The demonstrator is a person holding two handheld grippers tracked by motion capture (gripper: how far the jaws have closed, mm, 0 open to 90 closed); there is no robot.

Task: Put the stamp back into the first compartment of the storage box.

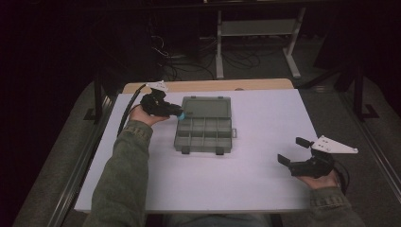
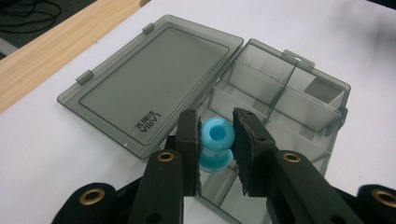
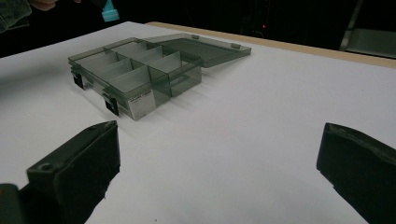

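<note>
- Blue plastic, a small spool [image 2: 215, 144] with a hole through its middle, sits clamped between the two black jaws of the left gripper [image 2: 215, 149]; the pads press on its two sides.
- The spool hangs just above the box [image 1: 204, 135], over the corner where the lid meets the tray on the person's left, not resting in any compartment that I can make out.
- From above, the left gripper [image 1: 178, 115] reaches in from the left side of the box, with the spool as a blue spot at its tip.
- The box is smoky grey see-through plastic, its lid [image 2: 154, 79] folded right back and lying flat on the table beyond the tray, small lettering near one edge.
- The tray of the box is split by dividers into compartments in two rows, and two dark latches sit on the front wall nearest the person.
- The right gripper [image 1: 294, 150] is well apart from the box, off to its right and nearer the person, with its jaws spread wide and nothing between them.
- The table [image 1: 265, 179] under the box is covered in white, with a strip of pale wood [image 1: 213, 85] along the edge beyond the box.
- A green sleeve [image 1: 125, 170] runs up to the left hand.
</note>
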